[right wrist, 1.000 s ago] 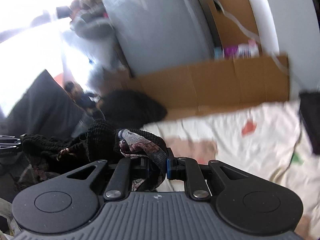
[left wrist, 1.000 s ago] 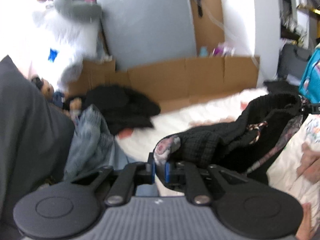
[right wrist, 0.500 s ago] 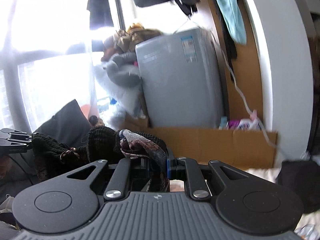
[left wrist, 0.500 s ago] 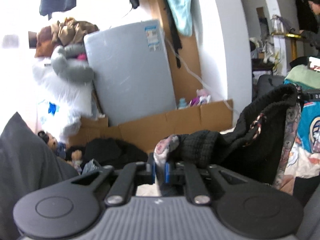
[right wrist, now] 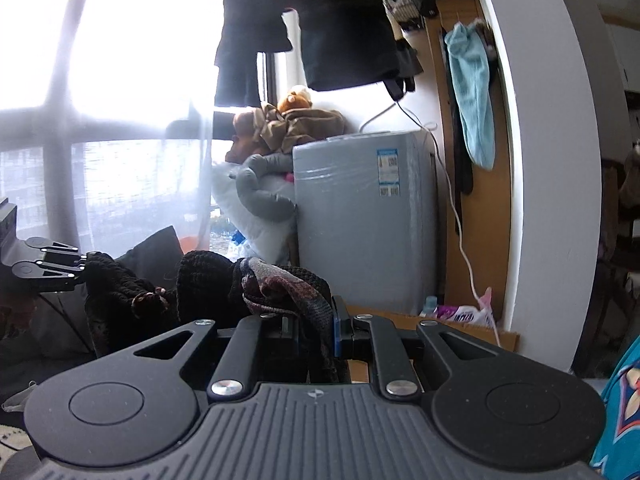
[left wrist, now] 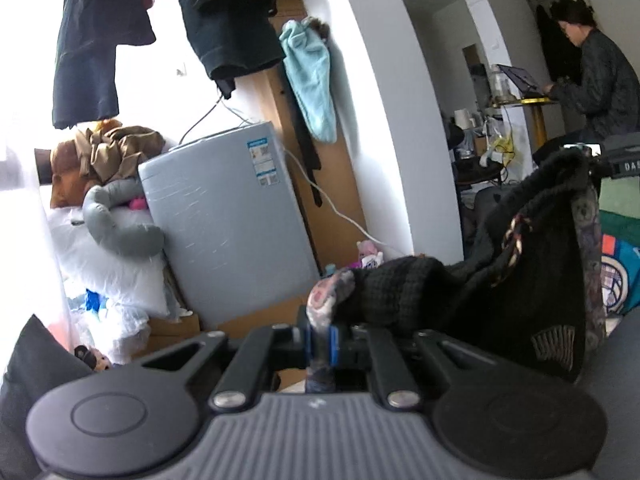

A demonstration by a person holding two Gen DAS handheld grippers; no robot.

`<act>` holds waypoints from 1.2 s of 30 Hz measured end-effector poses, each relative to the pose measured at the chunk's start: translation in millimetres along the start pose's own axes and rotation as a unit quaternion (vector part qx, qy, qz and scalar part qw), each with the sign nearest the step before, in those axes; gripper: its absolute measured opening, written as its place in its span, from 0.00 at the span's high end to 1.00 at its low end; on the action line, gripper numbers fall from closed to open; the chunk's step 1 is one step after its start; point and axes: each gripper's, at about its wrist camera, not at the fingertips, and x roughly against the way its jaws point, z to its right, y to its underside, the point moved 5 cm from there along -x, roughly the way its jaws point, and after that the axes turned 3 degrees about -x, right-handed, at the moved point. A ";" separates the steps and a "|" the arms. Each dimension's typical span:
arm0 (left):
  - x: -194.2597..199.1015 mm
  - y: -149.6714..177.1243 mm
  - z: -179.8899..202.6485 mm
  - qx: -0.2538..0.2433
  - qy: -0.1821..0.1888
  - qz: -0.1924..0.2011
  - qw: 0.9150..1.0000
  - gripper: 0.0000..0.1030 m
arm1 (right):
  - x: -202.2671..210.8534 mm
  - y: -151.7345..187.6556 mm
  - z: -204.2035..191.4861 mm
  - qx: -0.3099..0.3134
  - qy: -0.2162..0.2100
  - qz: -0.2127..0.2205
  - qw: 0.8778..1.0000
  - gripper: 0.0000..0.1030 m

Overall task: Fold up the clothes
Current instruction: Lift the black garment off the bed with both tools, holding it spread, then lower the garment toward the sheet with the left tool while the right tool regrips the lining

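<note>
A black knit garment (left wrist: 508,280) with a floral lining and a braided cord hangs stretched in the air between both grippers. My left gripper (left wrist: 320,340) is shut on one corner of it, where the floral lining bunches over the blue pads. My right gripper (right wrist: 316,332) is shut on the opposite corner of the black knit garment (right wrist: 208,280). In the left wrist view the right gripper (left wrist: 600,164) holds the cloth high at the right edge. In the right wrist view the left gripper (right wrist: 82,268) shows at the far left, pinching the knit.
A grey washing machine (left wrist: 228,224) stands ahead with stuffed toys and a white pillow (left wrist: 108,264) beside it. Dark clothes (right wrist: 304,20) hang overhead. Cardboard (right wrist: 400,320) lines the floor edge. A person (left wrist: 592,72) sits at a laptop at the far right. A bright window (right wrist: 100,100) is on the left.
Both grippers have risen with the garment: the views swung up from the white bed sheet to the washing machine, hanging clothes and window. The garment now hangs off the bed.
</note>
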 end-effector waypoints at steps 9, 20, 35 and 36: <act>-13.2 15.6 6.4 0.020 0.020 -0.018 0.999 0.91 | -22.8 12.2 16.3 -0.013 0.004 -0.037 0.999 0.86; -139.4 107.5 7.6 0.068 0.072 -0.121 0.988 0.91 | -133.7 127.6 85.3 -0.093 0.034 -0.149 0.984 0.86; -352.9 269.0 -8.6 0.125 0.119 -0.255 0.952 0.91 | -336.3 279.8 172.4 -0.155 0.058 -0.324 0.931 0.86; -361.2 275.5 -7.5 0.125 0.121 -0.261 0.950 0.91 | -344.3 288.4 177.4 -0.160 0.060 -0.332 0.928 0.86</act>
